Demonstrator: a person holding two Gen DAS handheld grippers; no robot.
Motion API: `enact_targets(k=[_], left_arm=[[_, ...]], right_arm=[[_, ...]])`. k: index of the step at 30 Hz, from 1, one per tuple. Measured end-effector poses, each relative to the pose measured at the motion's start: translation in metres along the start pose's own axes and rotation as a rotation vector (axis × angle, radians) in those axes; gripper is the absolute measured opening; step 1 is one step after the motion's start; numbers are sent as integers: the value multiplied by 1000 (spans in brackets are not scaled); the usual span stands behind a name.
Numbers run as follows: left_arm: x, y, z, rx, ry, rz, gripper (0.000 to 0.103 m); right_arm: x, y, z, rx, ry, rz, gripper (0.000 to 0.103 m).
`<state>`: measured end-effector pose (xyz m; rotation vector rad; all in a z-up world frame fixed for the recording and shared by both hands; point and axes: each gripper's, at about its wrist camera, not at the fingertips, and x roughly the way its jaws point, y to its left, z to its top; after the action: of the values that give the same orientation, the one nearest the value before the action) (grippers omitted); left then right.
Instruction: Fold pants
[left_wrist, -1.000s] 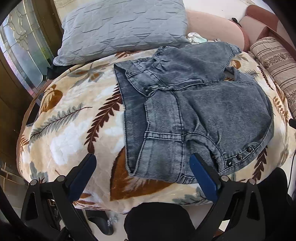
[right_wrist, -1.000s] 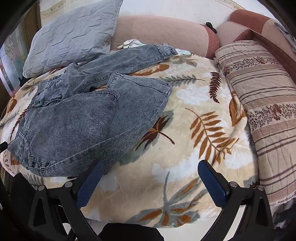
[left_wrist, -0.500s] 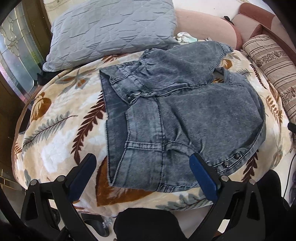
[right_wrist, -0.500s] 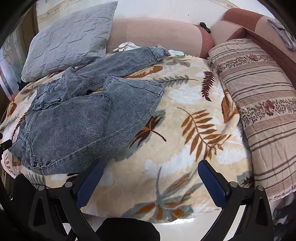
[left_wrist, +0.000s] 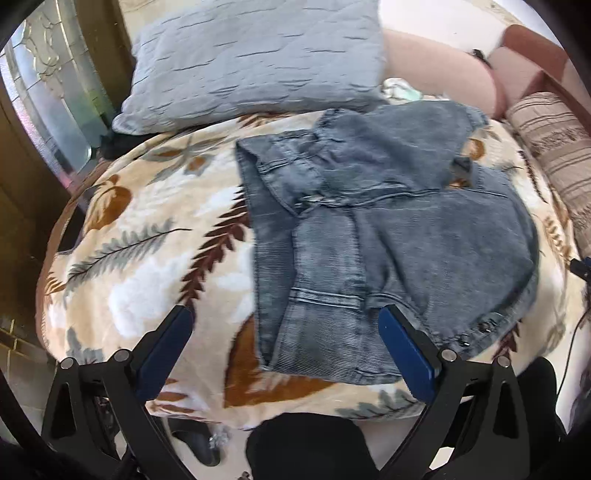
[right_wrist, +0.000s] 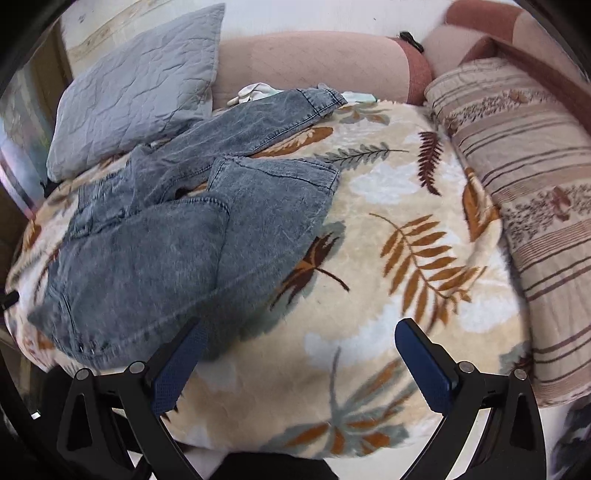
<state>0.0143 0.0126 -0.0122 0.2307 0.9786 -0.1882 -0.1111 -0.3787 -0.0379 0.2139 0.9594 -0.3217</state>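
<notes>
Grey-blue denim pants (left_wrist: 388, 236) lie loosely bunched on a leaf-print blanket (left_wrist: 155, 236), waistband toward the near left, legs running to the far right. My left gripper (left_wrist: 284, 332) is open and empty, hovering over the near hem of the pants. In the right wrist view the pants (right_wrist: 166, 240) lie at the left with one leg reaching toward the back. My right gripper (right_wrist: 299, 350) is open and empty, over the blanket (right_wrist: 388, 258) just right of the pants; its left finger (right_wrist: 177, 365) is by the denim edge.
A grey quilted pillow (left_wrist: 251, 62) leans at the back left. A striped bolster (right_wrist: 524, 192) lies along the right side. A pink padded headboard (right_wrist: 314, 62) runs behind. A glass door (left_wrist: 55, 96) stands at the left. A small white cloth (right_wrist: 255, 92) lies by the headboard.
Both grippers have shifted slightly over the bed, so the pants sit a little differently in each view. The pants have not moved. Both grippers stay open.
</notes>
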Motion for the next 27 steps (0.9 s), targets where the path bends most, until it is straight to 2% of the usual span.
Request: enact_targets(k=[4, 8, 12, 16, 19, 22, 23, 24, 25, 27], left_arm=[[6, 1, 8, -13, 6, 0, 102], [20, 8, 17, -62, 59, -20, 102], [34, 18, 29, -101, 91, 18, 102], [44, 24, 38, -119, 118, 35, 102], [58, 33, 41, -176, 155, -4, 102], [79, 39, 39, -244, 231, -105, 102], [88, 37, 35, -262, 273, -168, 102], [93, 33, 33, -269, 302, -213, 102], [98, 27, 29, -274, 331, -273, 101], [103, 13, 22, -265, 368, -375, 81]], right_arm=[[10, -4, 15, 20, 2, 20, 102], [20, -16, 35, 40, -6, 15, 102], [45, -35, 64, 91, 13, 10, 102], [87, -46, 93, 150, 60, 30, 102], [116, -46, 106, 185, 94, 45, 102], [141, -43, 112, 206, 138, 62, 100], [147, -40, 111, 213, 150, 85, 92], [152, -37, 110, 222, 159, 127, 74], [155, -34, 107, 232, 160, 189, 61], [153, -29, 104, 233, 138, 228, 8]])
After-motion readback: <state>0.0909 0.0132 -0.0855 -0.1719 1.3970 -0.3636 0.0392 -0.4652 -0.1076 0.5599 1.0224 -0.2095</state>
